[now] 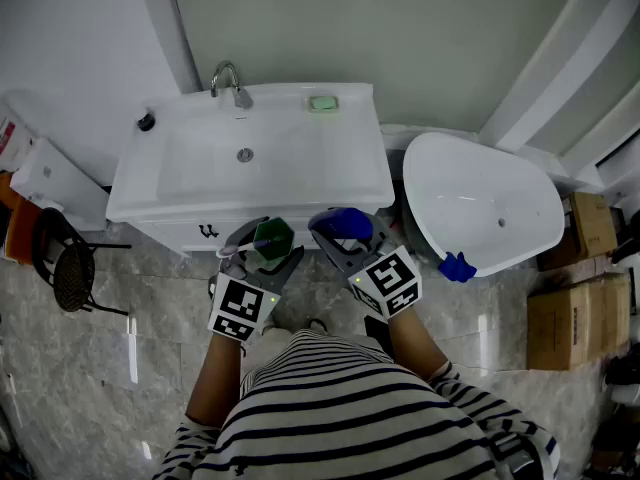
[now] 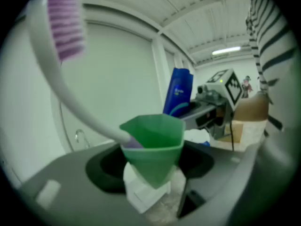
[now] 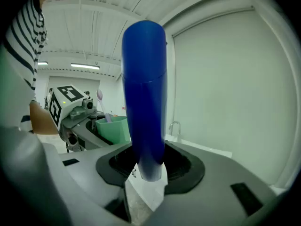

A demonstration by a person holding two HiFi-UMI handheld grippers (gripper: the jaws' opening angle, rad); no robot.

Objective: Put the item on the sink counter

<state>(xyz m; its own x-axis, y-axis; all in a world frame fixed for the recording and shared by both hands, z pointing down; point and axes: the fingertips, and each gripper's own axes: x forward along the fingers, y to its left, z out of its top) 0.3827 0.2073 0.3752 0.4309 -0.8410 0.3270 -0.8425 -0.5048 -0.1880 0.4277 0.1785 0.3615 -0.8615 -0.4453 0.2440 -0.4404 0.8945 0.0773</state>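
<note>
In front of the white sink counter [image 1: 372,164], both grippers are held low, each with an item. My left gripper [image 1: 262,253] is shut on a green cup [image 1: 272,235]. The cup [image 2: 153,147] stands upright between the jaws and holds a white toothbrush [image 2: 70,84] with purple bristles. Shut on a blue tube [image 1: 346,224], my right gripper [image 1: 347,240] is just right of the left one. The tube [image 3: 143,102] stands upright, pinched near its lower end. Both items are short of the counter's front edge.
On the counter are a faucet [image 1: 228,80] at the back, a green soap dish [image 1: 322,103] and a basin with a drain [image 1: 245,154]. A white bathtub [image 1: 480,208] stands to the right, cardboard boxes [image 1: 575,318] beyond it. A dark stool [image 1: 68,268] stands at the left.
</note>
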